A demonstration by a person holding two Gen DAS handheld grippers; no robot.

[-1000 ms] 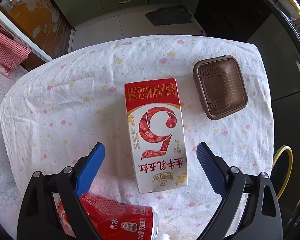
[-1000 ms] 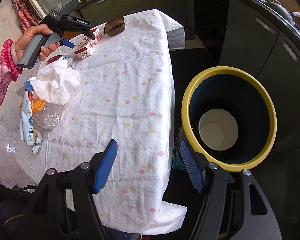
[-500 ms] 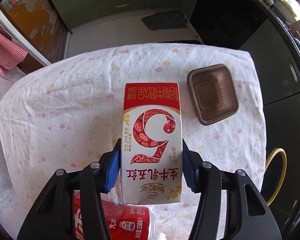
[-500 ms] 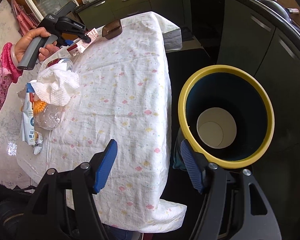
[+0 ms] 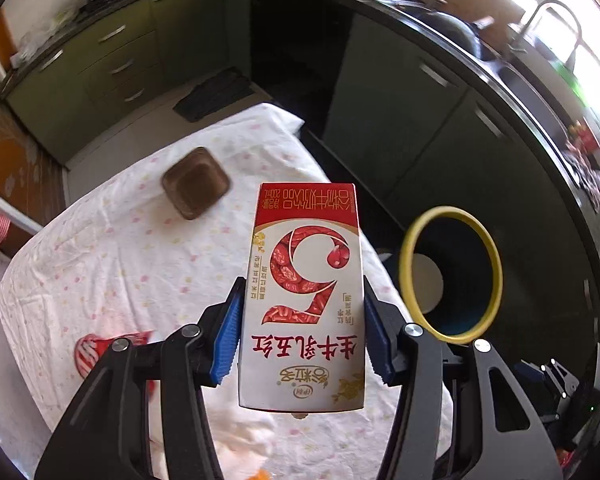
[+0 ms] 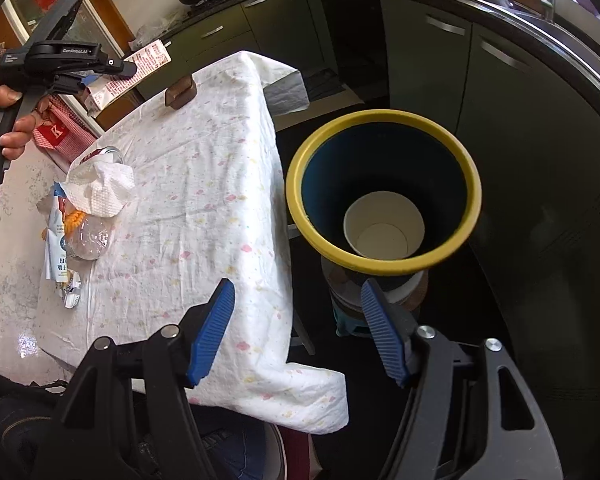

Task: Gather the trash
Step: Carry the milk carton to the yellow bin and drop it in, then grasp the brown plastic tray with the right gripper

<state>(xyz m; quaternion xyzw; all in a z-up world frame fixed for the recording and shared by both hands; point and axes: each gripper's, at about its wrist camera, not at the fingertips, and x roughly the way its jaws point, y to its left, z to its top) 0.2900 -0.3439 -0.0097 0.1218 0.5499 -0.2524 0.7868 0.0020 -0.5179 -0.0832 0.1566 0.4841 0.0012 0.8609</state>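
Note:
A red and white milk carton point(image 5: 304, 296) is held in the air above the table, my left gripper point(image 5: 302, 334) shut on its two sides. The right wrist view shows the same carton point(image 6: 130, 74) lifted at the far left, in the gripper held by a hand point(image 6: 4, 120). A yellow-rimmed blue bin point(image 6: 384, 194) stands on the floor beside the table, with a white paper cup point(image 6: 384, 230) inside. My right gripper point(image 6: 300, 332) is open with nothing between its fingers, hovering over the table's near corner and the bin.
A brown plastic tray point(image 5: 196, 188) lies at the table's far end. A red can point(image 5: 100, 354), a crumpled tissue point(image 6: 100, 188), a clear plastic bottle point(image 6: 88, 236) and wrappers point(image 6: 58, 256) lie on the white flowered tablecloth point(image 6: 204, 208). Dark cabinets stand behind the bin.
My left gripper closed on the milk carton, lifted it off the table and swung towards the bin. The right gripper shifted slightly, bringing the bin closer.

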